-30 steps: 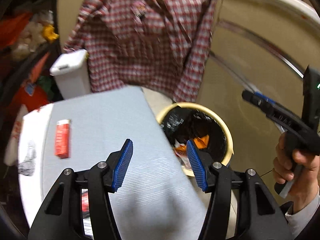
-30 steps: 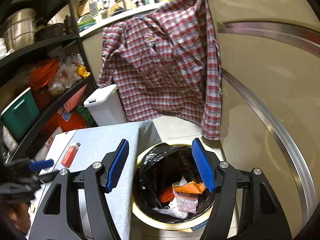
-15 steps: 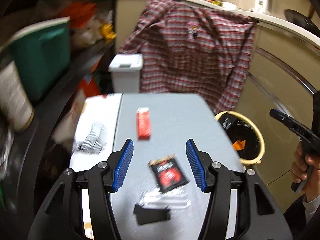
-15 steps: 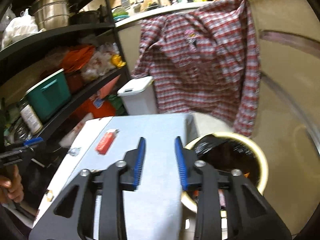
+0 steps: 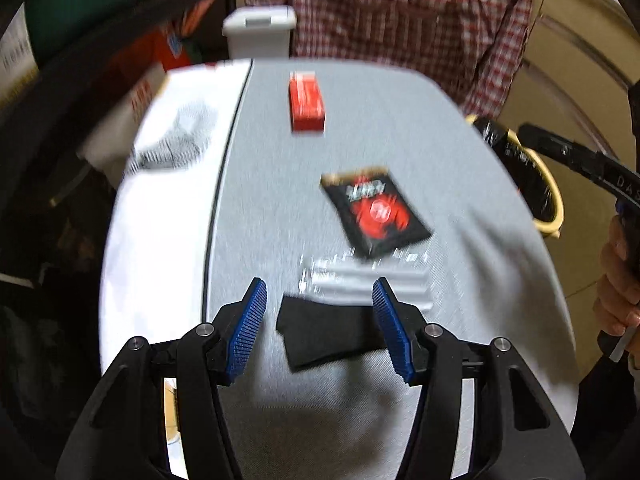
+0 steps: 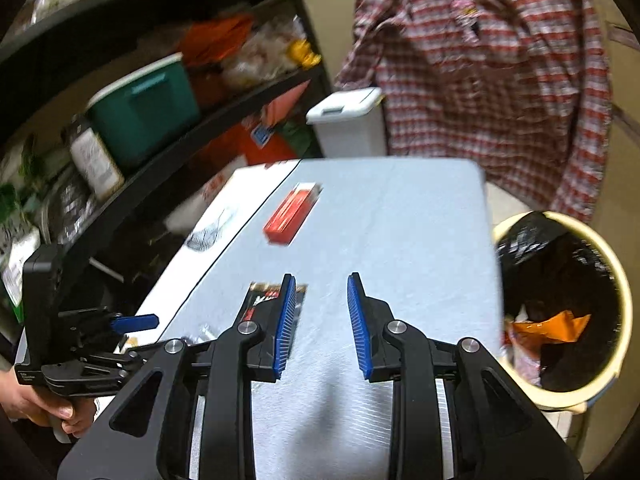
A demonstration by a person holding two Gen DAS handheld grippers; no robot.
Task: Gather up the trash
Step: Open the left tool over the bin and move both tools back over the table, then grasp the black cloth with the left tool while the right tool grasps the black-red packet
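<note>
On the grey table (image 5: pixel 360 400) lie a red box (image 5: pixel 306 100), a black-and-red sachet (image 5: pixel 376 212), a clear plastic wrapper (image 5: pixel 368 280) and a black scrap (image 5: pixel 324 336). My left gripper (image 5: pixel 322 316) is open just above the black scrap, which shows between its fingers without touching them. Over the table's near right part, my right gripper (image 6: pixel 322 320) has a narrow gap and its jaws are opening with nothing between them. Its left finger half hides the sachet (image 6: pixel 260 300). The red box (image 6: pixel 292 216) lies farther back. A cream bin (image 6: pixel 624 300) with a black liner stands right of the table.
A white sheet (image 5: pixel 160 200) covers the table's left strip. A white lidded bin (image 6: pixel 348 120) and a hanging plaid shirt (image 6: pixel 500 80) stand behind the table. Dark crowded shelves (image 6: pixel 160 92) run along the left. An orange wrapper (image 6: pixel 552 328) lies in the cream bin.
Both grippers swung left from over the cream bin to over the table and sank. The right jaws narrowed from wide. The left gripper now hangs over the black scrap.
</note>
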